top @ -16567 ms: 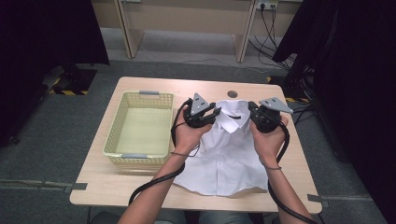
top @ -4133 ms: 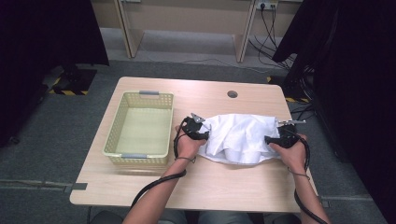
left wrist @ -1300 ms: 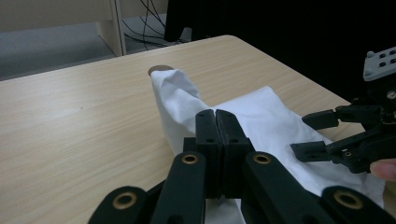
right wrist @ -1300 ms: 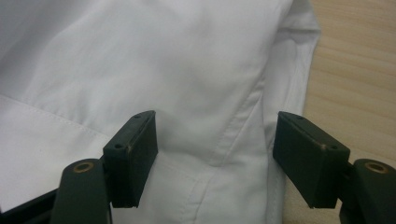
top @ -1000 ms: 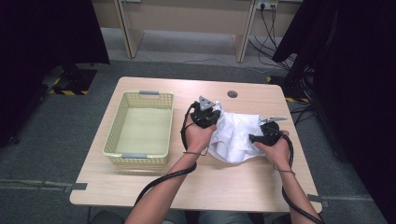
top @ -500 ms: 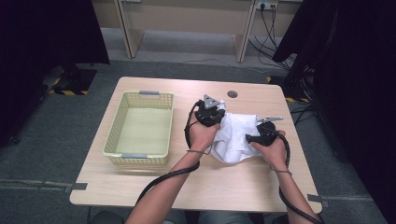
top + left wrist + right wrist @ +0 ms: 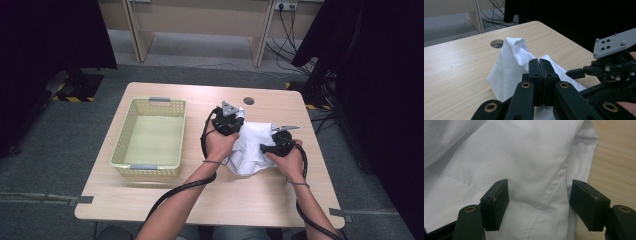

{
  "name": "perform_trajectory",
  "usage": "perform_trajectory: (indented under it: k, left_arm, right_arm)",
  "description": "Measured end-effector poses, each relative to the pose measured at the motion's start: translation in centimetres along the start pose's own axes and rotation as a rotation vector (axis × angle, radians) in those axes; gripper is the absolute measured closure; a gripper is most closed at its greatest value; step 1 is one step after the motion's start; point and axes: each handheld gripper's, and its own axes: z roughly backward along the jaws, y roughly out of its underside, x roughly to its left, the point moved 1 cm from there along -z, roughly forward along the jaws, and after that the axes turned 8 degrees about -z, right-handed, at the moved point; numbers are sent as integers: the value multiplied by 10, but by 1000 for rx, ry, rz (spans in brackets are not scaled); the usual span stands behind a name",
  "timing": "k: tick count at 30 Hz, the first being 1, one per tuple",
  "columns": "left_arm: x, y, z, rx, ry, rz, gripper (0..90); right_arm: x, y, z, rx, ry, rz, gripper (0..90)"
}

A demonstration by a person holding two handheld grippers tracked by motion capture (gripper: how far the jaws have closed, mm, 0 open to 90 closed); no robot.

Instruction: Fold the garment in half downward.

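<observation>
A white shirt (image 7: 248, 150) lies bunched on the wooden table (image 7: 165, 200), right of the middle. My left gripper (image 7: 239, 121) sits at the heap's far left side. In the left gripper view its jaws (image 7: 539, 65) are pressed together and the shirt (image 7: 511, 60) rises in a peak around and beyond them. My right gripper (image 7: 265, 148) comes in from the heap's right. In the right gripper view it (image 7: 539, 202) stands open over a stitched seam of the shirt (image 7: 524, 157), pads apart and not pressing.
An empty yellow basket (image 7: 150, 167) stands on the table's left half. A round cable hole (image 7: 248, 100) lies just beyond the shirt. Bare table shows to the right of the cloth (image 7: 616, 157). Desk legs and cables stand on the floor behind.
Four seconds ago the grippers held the folded shirt's two ends; they have since come together and the cloth has bunched narrower. In the last second both hands barely shifted.
</observation>
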Motion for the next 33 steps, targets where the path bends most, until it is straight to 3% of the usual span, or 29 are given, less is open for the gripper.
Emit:
perform_trajectory:
  k: [33]
  left_arm:
    - [-10, -7, -6, 2, 15, -15, 888]
  right_arm:
    - [28, 1, -3, -1, -39, 38, 320]
